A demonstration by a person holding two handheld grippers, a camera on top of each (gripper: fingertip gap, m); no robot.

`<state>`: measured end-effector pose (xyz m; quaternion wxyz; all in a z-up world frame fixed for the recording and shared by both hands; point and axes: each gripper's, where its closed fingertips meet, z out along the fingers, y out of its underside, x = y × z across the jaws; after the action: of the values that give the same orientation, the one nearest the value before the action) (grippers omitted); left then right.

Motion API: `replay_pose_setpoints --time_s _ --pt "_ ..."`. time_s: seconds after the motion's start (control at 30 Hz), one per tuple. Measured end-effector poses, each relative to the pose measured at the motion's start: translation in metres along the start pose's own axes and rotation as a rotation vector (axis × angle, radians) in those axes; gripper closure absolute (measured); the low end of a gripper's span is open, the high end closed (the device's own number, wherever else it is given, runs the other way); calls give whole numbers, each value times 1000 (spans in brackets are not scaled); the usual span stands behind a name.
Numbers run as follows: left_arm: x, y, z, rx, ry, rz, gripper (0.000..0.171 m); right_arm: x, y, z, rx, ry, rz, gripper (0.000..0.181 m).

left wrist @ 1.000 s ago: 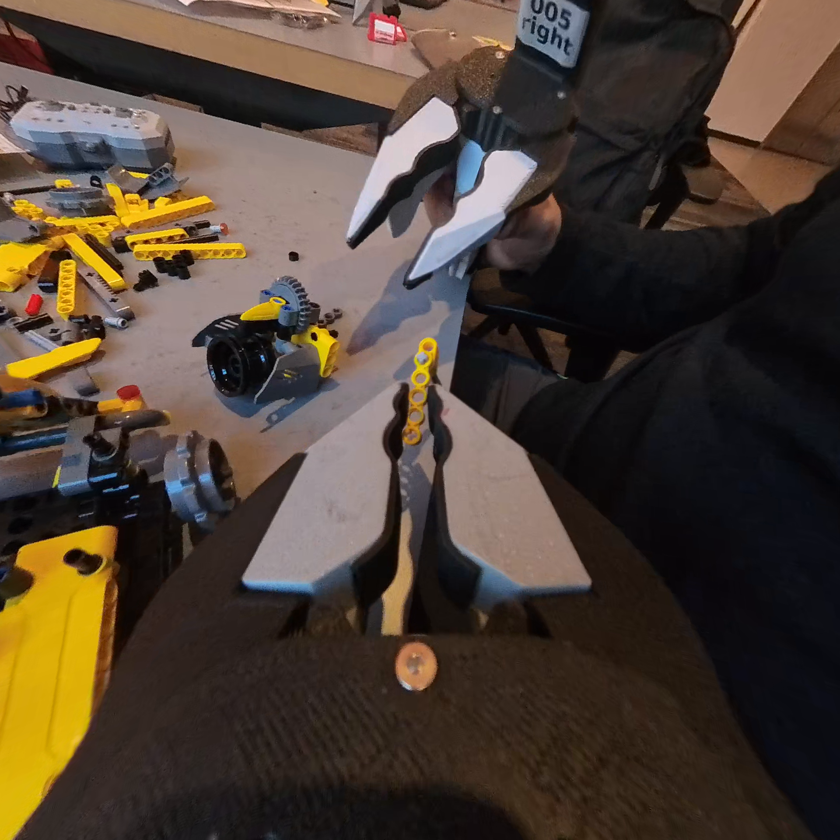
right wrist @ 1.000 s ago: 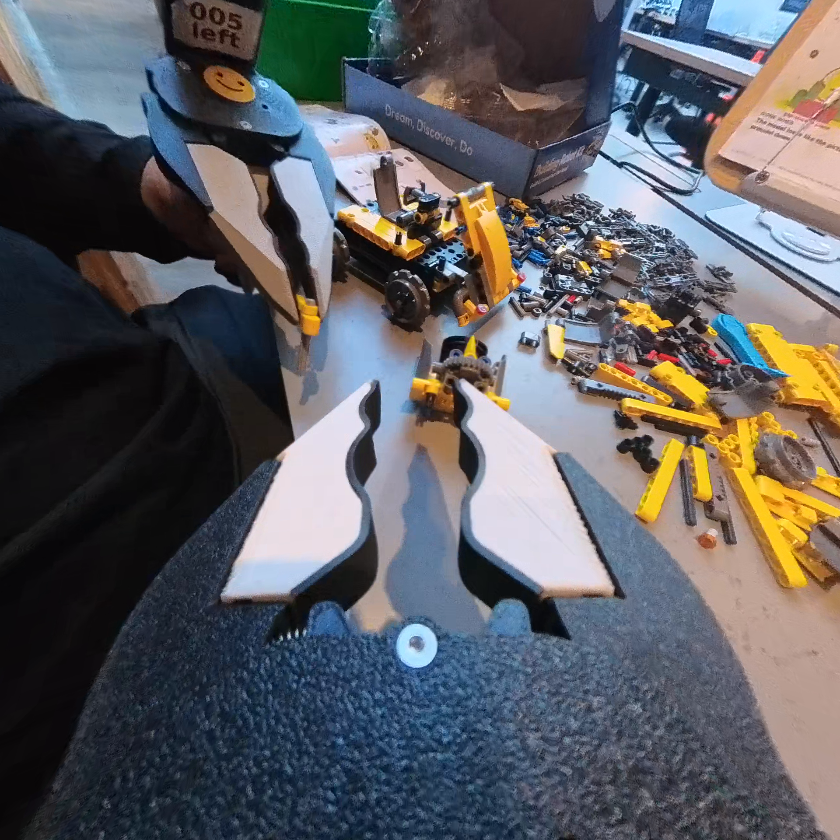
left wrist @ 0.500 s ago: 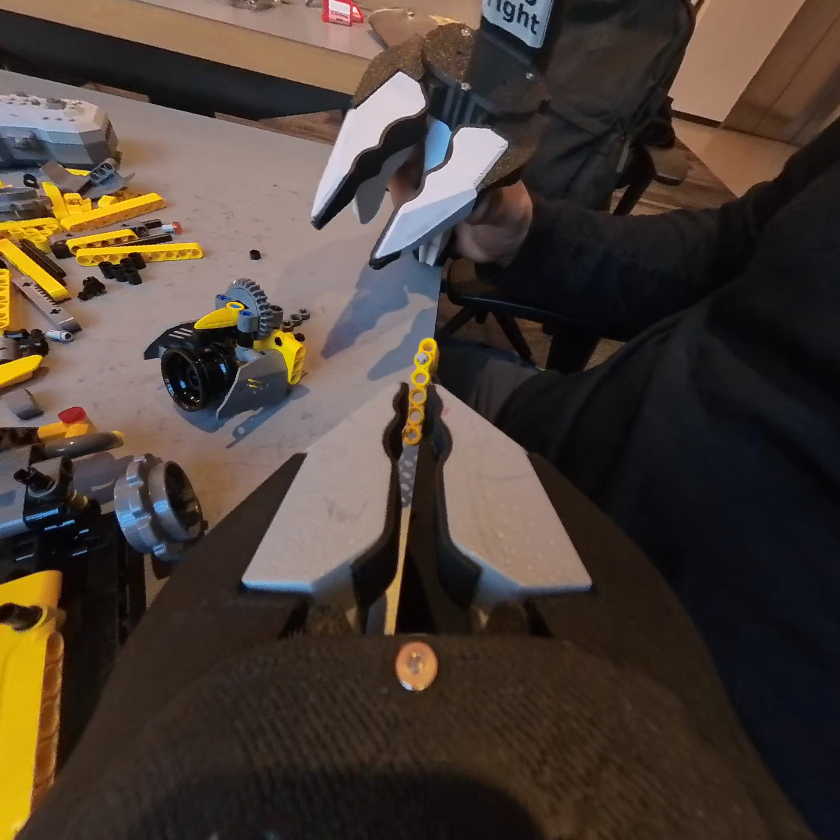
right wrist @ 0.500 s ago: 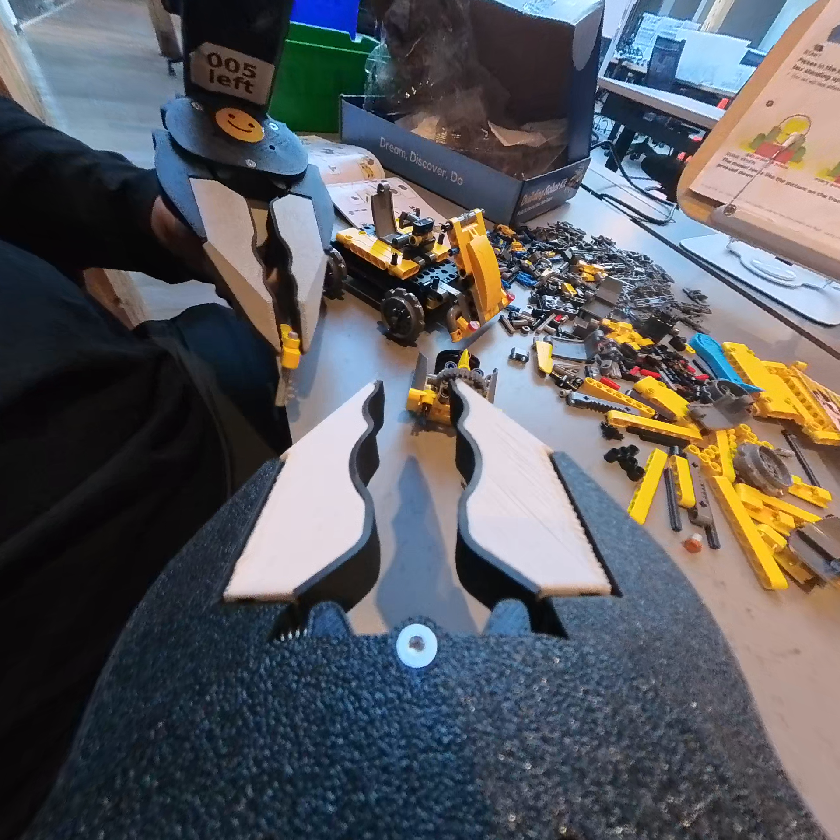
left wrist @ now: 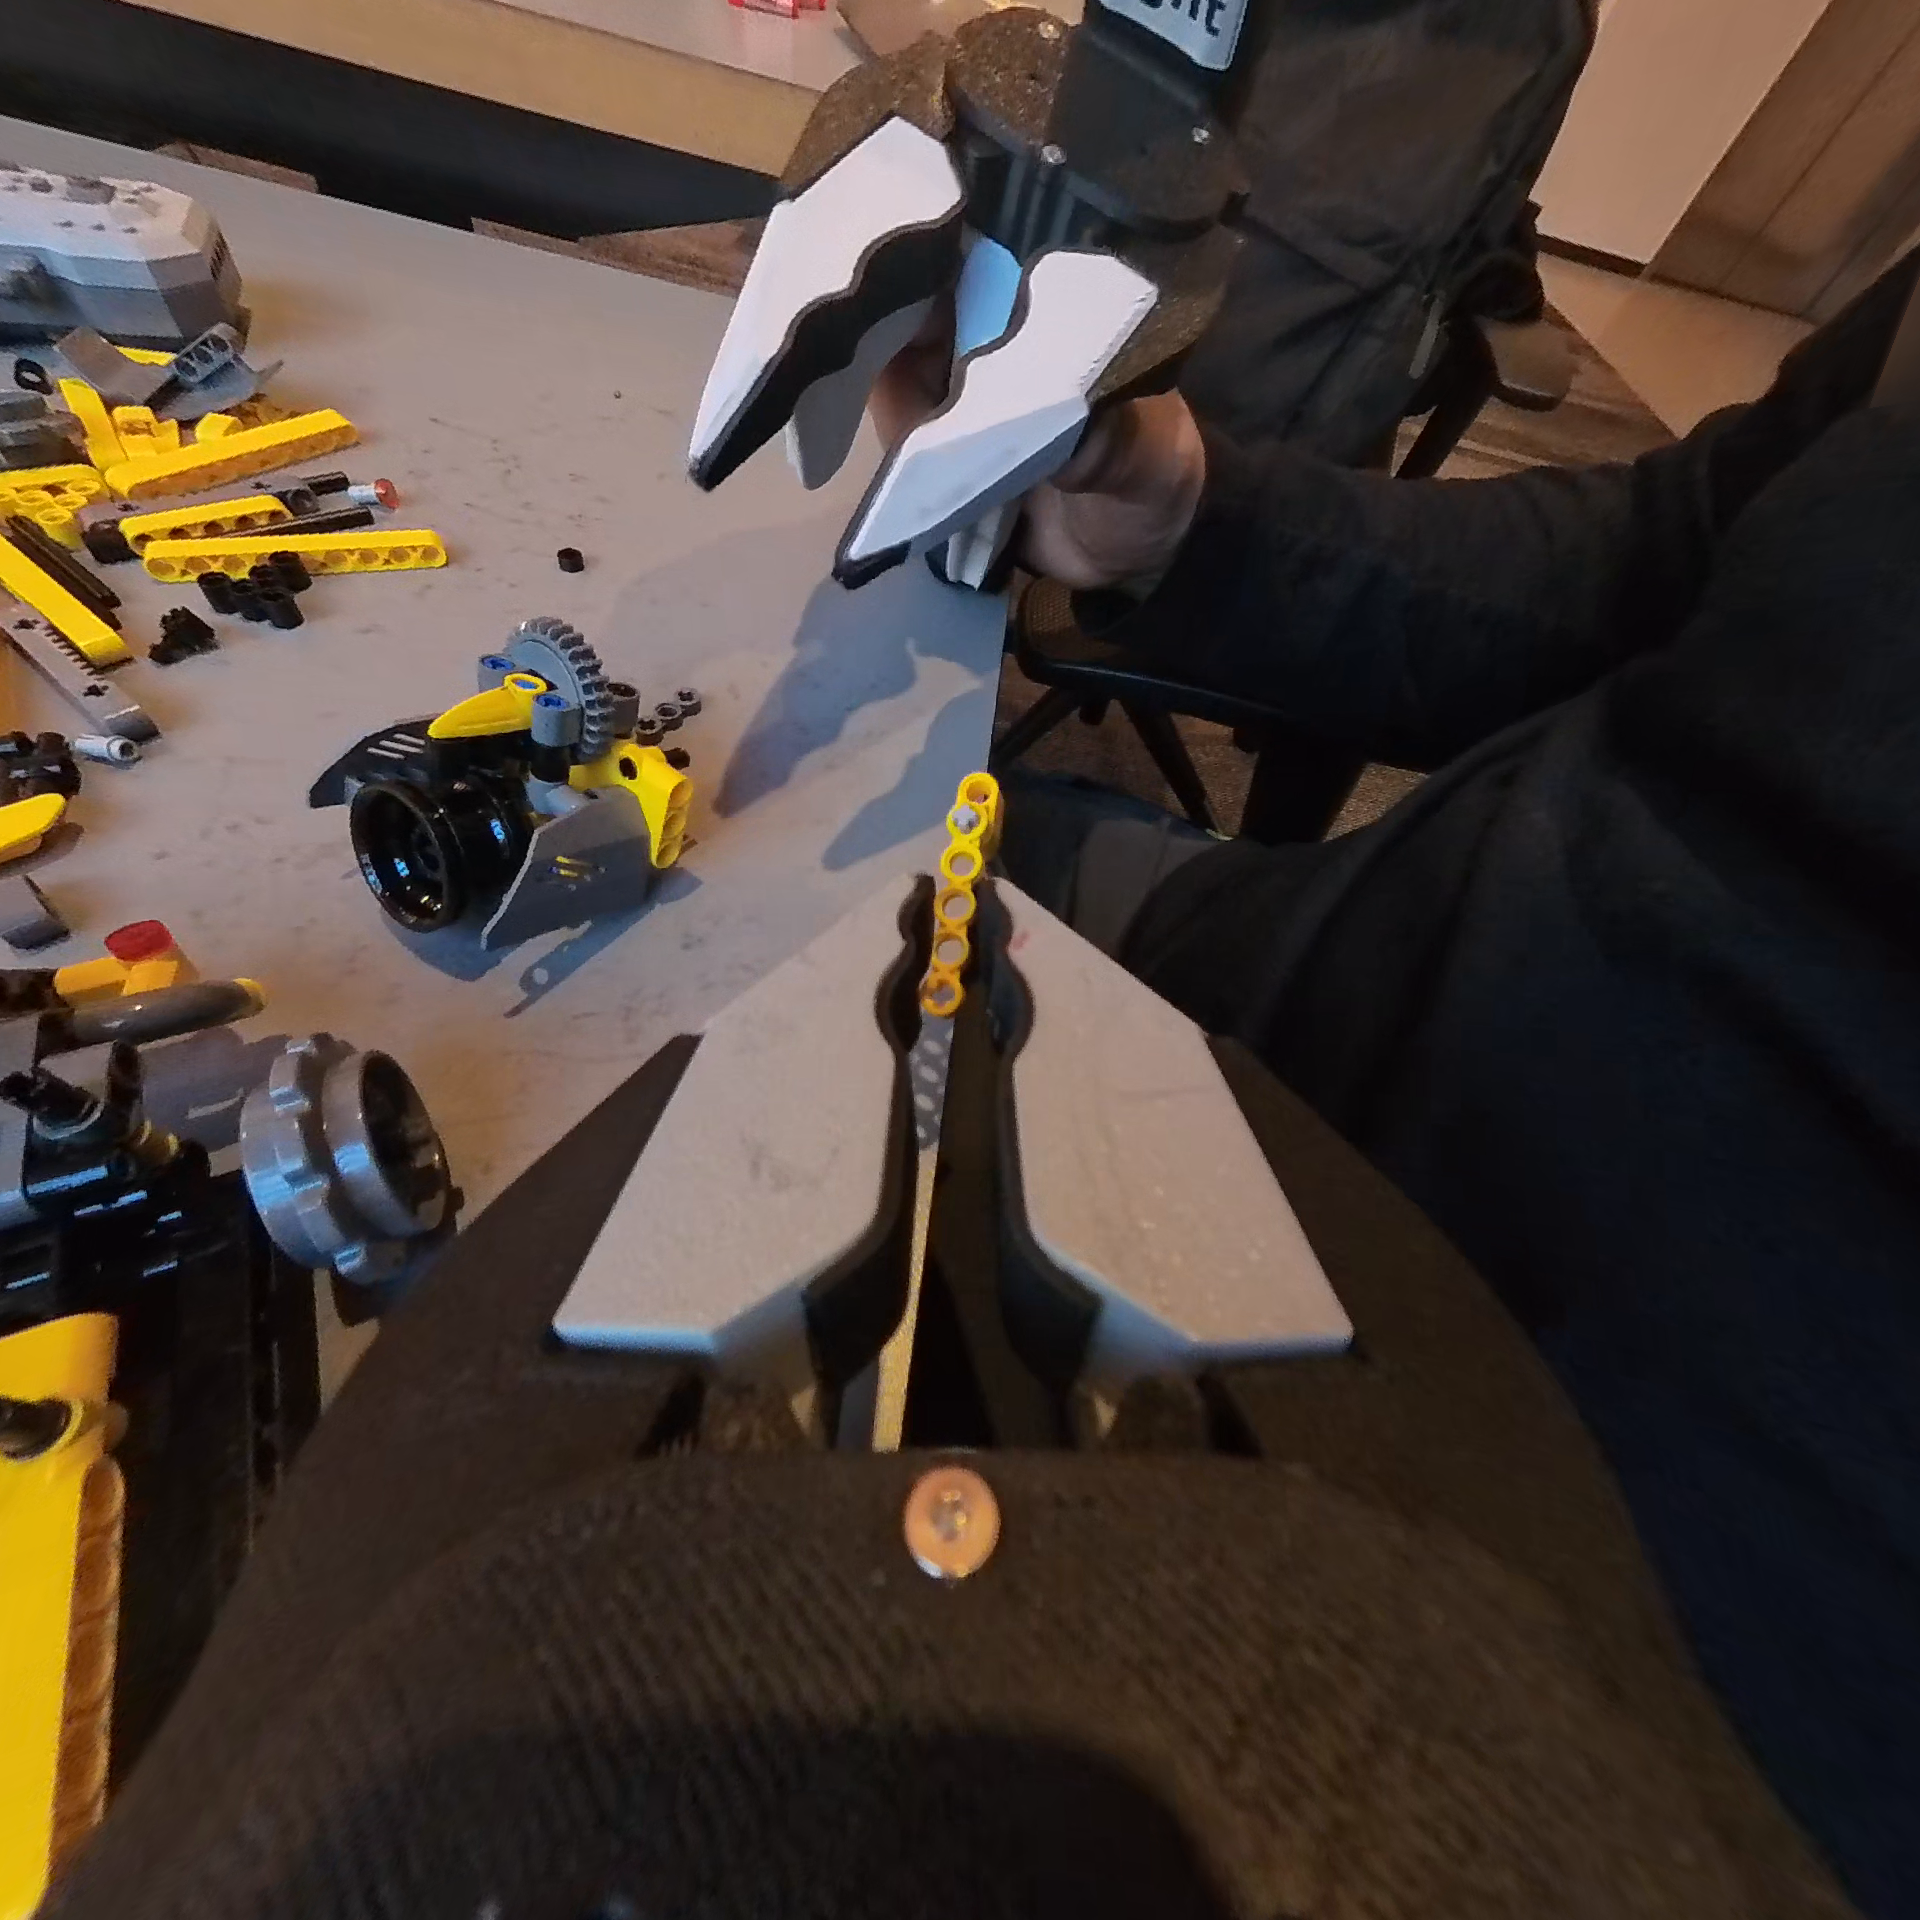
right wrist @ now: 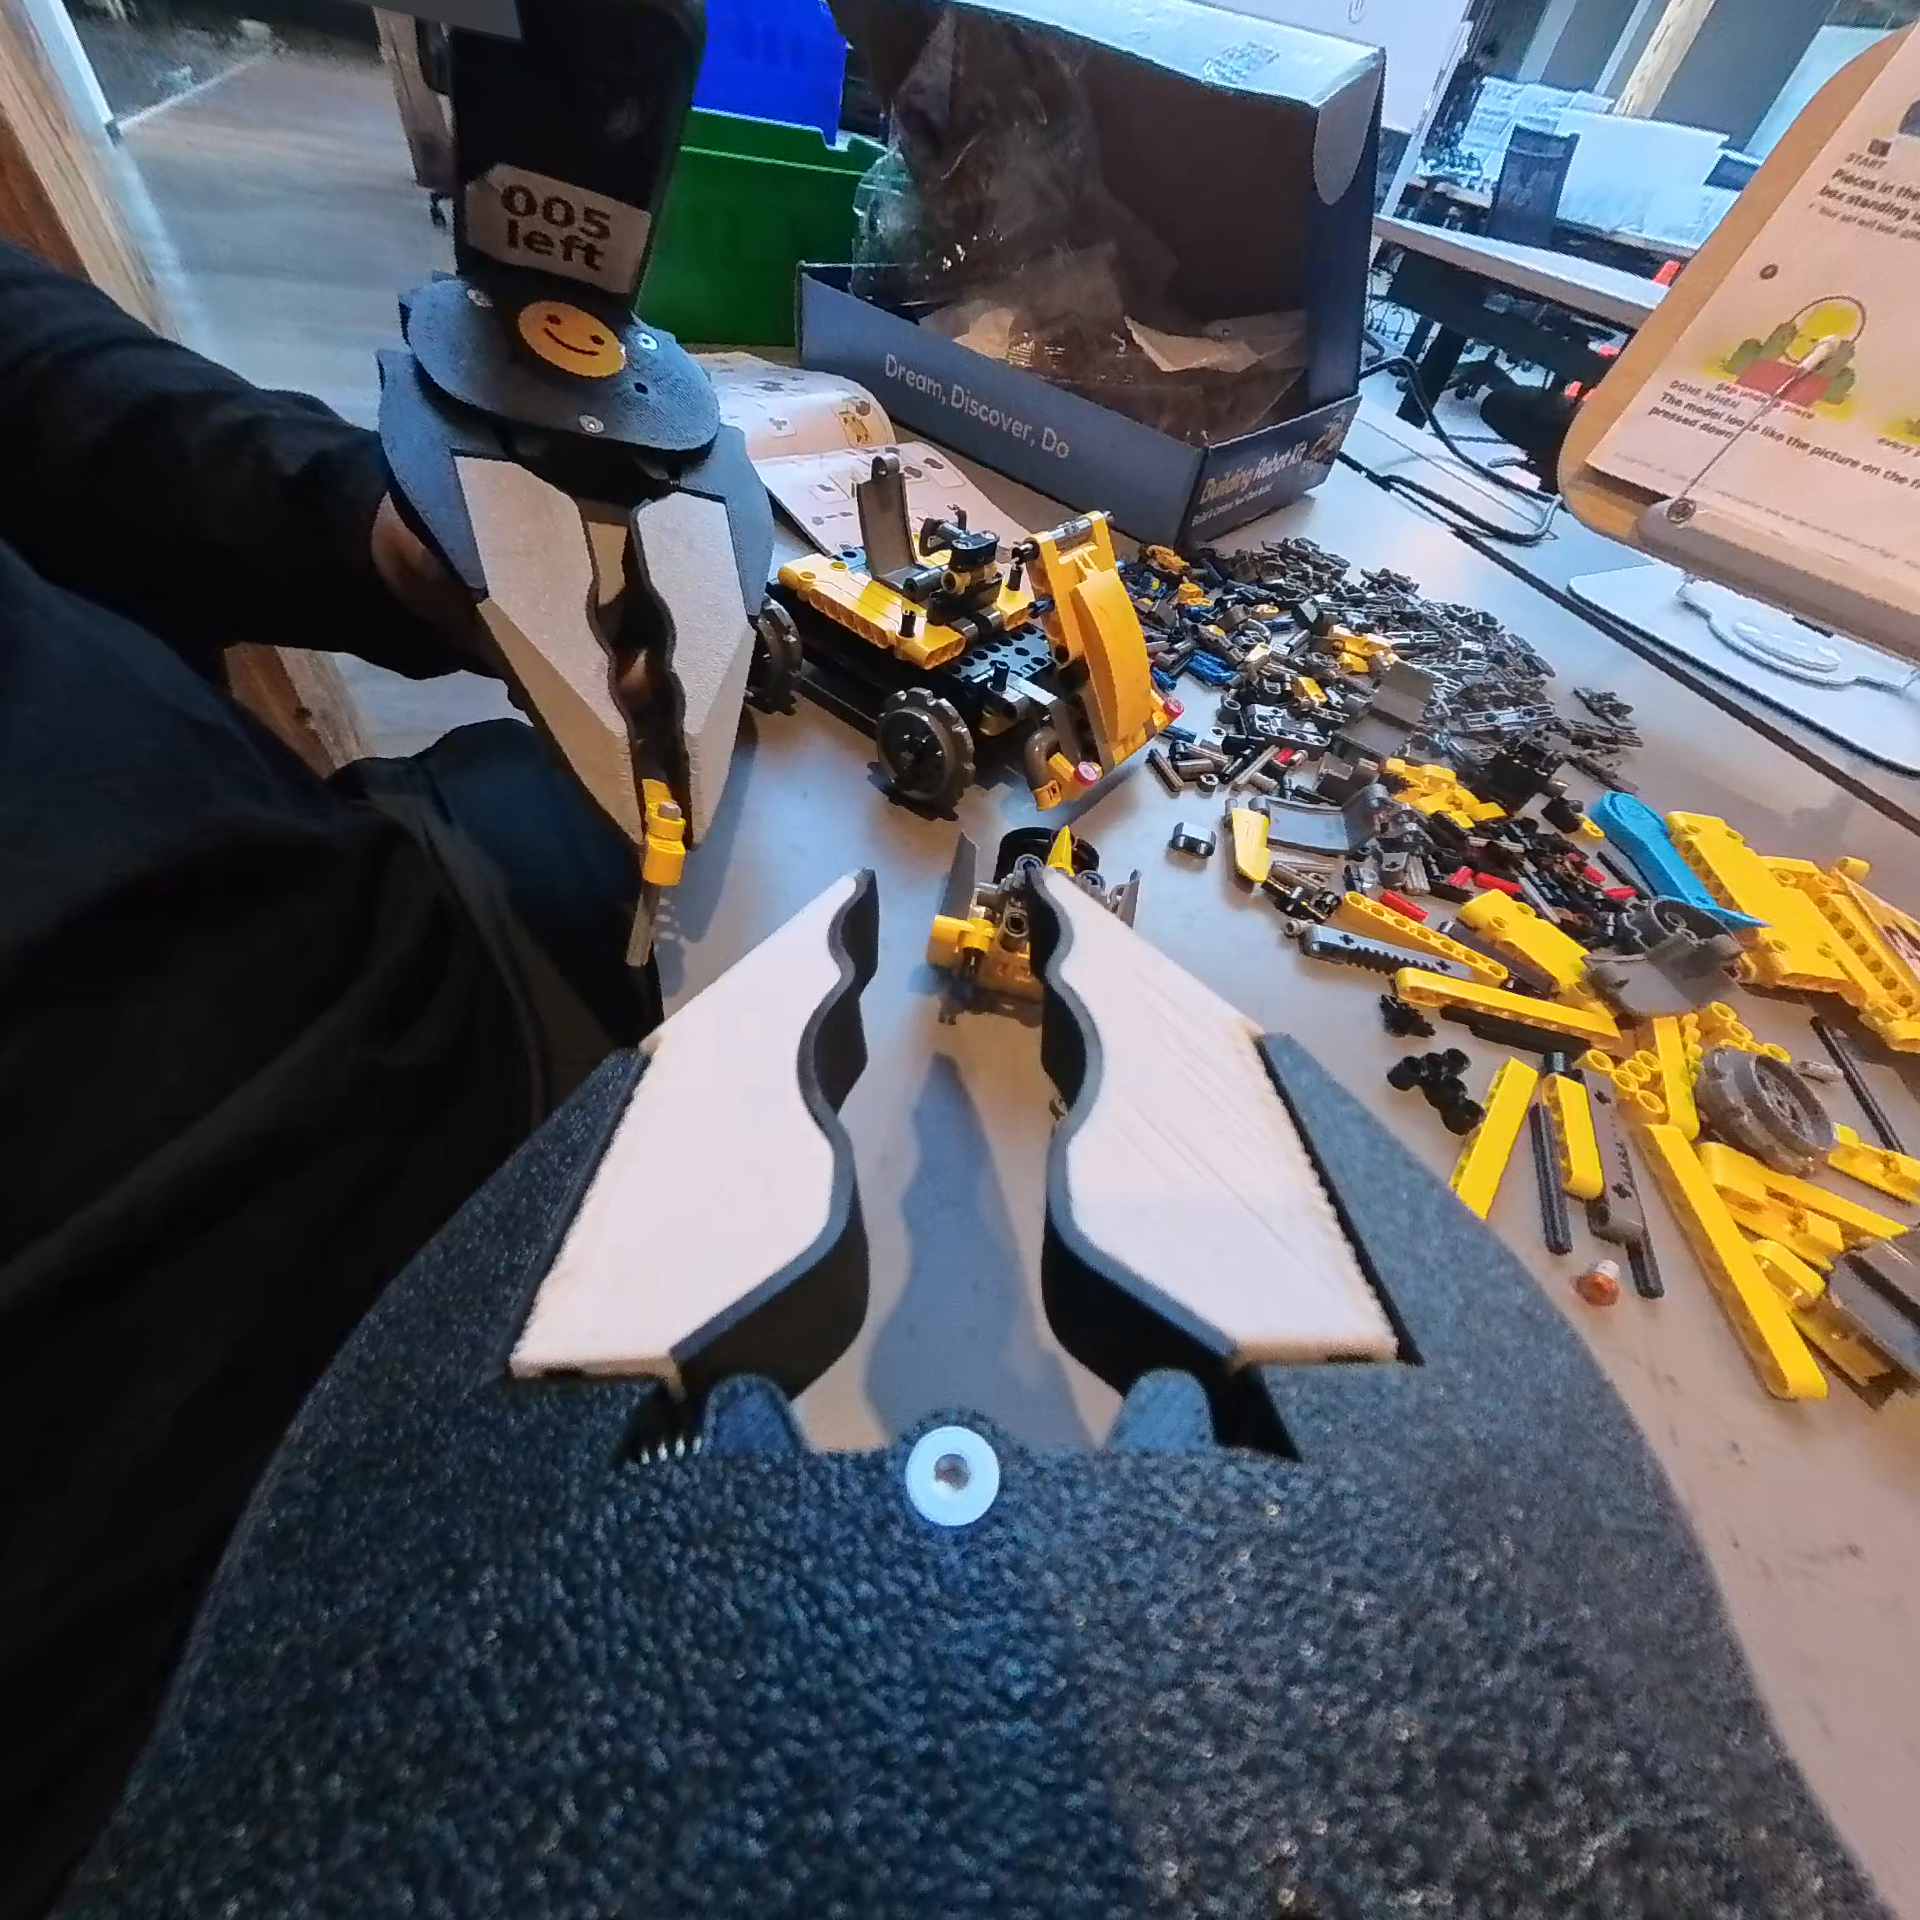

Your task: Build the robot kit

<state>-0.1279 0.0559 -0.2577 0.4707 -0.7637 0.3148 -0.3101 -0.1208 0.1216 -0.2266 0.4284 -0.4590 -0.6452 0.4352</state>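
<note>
My left gripper is shut on a thin yellow beam with a row of holes, held in the air over the table's near edge. It also shows in the right wrist view, pointing down with the beam at its tips. My right gripper is open and empty, held above the table. Its tips frame a small sub-assembly lying just beyond them. In the left wrist view that sub-assembly has a black wheel, a grey gear and yellow parts. The right gripper hangs above and to the right of it.
A part-built yellow and black vehicle stands behind the sub-assembly. Loose yellow beams and small dark parts cover the right of the grey table. A blue cardboard box, a green bin and an instruction board stand at the back. The left gripper's tips are roughly 8 cm from the right gripper's.
Both grippers have drifted slightly. The right gripper has shifted left in the left wrist view. The left stays shut on the yellow beam; the right stays open.
</note>
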Motion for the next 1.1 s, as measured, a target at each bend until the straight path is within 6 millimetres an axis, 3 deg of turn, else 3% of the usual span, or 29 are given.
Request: replay_pose_setpoints --time_s 1.1 --pt "0 3 3 -19 -4 12 167 -2 1 1 -6 -11 -6 155"
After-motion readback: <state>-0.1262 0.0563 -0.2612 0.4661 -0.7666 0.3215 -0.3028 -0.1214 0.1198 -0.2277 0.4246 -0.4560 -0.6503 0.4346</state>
